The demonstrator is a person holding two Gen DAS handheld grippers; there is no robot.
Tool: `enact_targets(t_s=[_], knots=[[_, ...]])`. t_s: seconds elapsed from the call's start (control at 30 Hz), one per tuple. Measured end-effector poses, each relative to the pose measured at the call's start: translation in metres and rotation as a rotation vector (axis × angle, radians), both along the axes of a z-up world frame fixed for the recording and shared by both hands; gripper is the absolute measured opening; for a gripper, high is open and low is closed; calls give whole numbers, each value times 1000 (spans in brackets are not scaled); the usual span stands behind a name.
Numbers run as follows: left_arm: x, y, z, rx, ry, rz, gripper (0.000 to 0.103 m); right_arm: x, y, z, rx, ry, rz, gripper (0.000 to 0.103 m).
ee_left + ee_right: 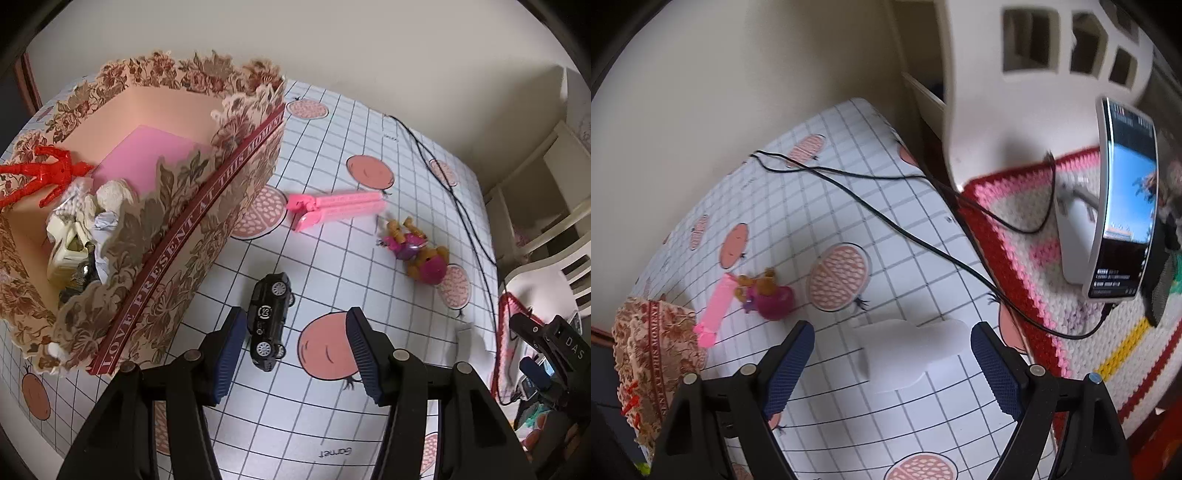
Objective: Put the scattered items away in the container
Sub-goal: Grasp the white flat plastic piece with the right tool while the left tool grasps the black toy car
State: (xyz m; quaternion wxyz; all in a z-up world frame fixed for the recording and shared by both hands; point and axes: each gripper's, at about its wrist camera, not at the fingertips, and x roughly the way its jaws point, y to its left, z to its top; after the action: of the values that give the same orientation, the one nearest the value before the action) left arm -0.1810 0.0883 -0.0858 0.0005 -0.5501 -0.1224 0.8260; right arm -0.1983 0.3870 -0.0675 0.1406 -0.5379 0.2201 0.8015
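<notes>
A floral paper box (pixel 177 236) stands at the left of the table, holding a red figure (pixel 48 173), crumpled paper and other small things. A black toy car (pixel 267 321) lies on its side beside the box. My left gripper (pixel 295 354) hangs open just above the car, its left pad (pixel 229 358) close to the car. Farther off lie a pink clip (pixel 332 208) and a small doll (pixel 417 251). In the right wrist view my right gripper (pixel 892 365) stands wide open over a white foam block (pixel 908 354), which lies between the jaws, untouched. The doll (pixel 768 295), clip (pixel 714 310) and box (pixel 653 332) show at left.
A black cable (pixel 886 214) runs across the checked tablecloth (pixel 827 221) to a phone (pixel 1123 229) on a stand over a crocheted cushion (pixel 1034 258). A white chair (pixel 997 74) stands behind. The table's right edge is close to the foam block.
</notes>
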Motion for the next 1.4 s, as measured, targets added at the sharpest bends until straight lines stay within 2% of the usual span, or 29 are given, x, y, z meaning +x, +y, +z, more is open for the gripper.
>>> enact_targets(t_s=[0.4, 0.53, 0.8, 1.03, 1.4], knots=[[-6, 3, -25, -2, -59, -11, 57, -11, -5, -41, -25, -95, 30, 90], [-7, 3, -31, -2, -73, -10, 57, -13, -7, -44, 36, -104, 40, 90], [-8, 2, -39, -6, -94, -8, 57, -16, -8, -47, 82, -118, 66, 90], [-8, 5, -44, -15, -104, -17, 57, -16, -6, -59, 56, -135, 57, 92], [-11, 9, -47, -49, -87, -35, 56, -16, -10, -61, 95, -156, 34, 90]])
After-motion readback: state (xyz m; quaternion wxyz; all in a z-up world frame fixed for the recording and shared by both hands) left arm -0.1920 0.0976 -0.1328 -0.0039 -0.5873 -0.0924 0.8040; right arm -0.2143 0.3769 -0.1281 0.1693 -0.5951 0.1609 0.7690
